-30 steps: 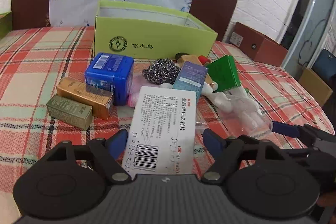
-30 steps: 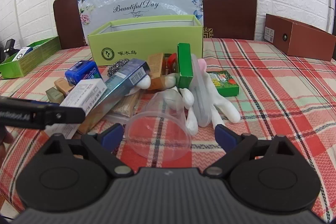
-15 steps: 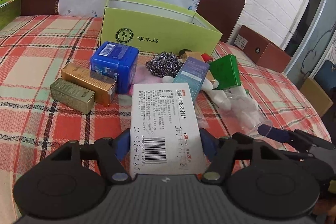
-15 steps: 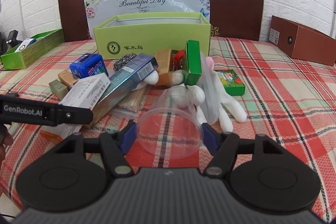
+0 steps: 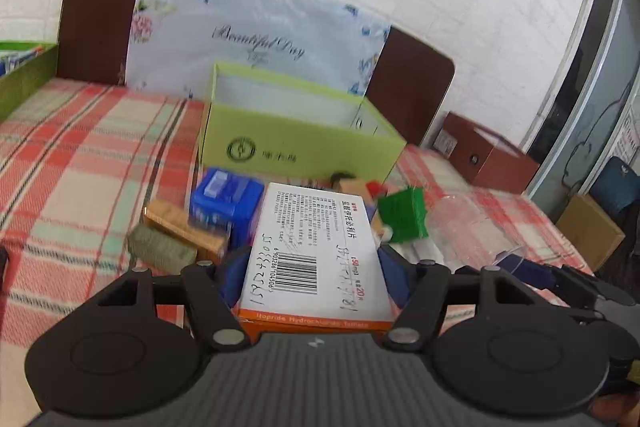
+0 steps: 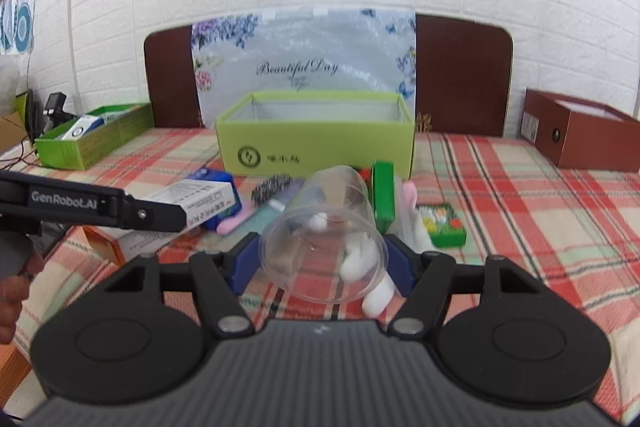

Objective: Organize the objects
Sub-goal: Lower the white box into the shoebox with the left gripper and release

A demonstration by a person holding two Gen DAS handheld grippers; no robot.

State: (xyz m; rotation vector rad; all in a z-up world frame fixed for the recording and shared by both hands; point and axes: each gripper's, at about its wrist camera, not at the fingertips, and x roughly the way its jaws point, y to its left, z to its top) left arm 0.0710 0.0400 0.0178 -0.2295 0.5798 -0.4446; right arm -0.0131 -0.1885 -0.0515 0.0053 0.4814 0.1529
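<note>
Two grips at once, one item per claw, presumably to clear the pile faster. Left claw (image 5: 312, 275) pinching a white medicine box (image 5: 316, 247) by its long sides, barcode face up, lifted clear of the plaid surface (image 5: 80, 163) and aimed at the open lime-green box (image 5: 296, 143) just beyond the clutter. Right claw (image 6: 322, 263) clamped across the rim of a clear plastic cup (image 6: 326, 247), carried on its side with mouth toward the camera, likely because that wide rim gives the pads purchase. Left on the surface near the box: blue tin (image 5: 224, 203), gold cartons (image 5: 184, 227), green carton (image 6: 382, 195), white glove (image 6: 370, 267). Probable destination for both: the lime-green box, nearest open container ahead.
</note>
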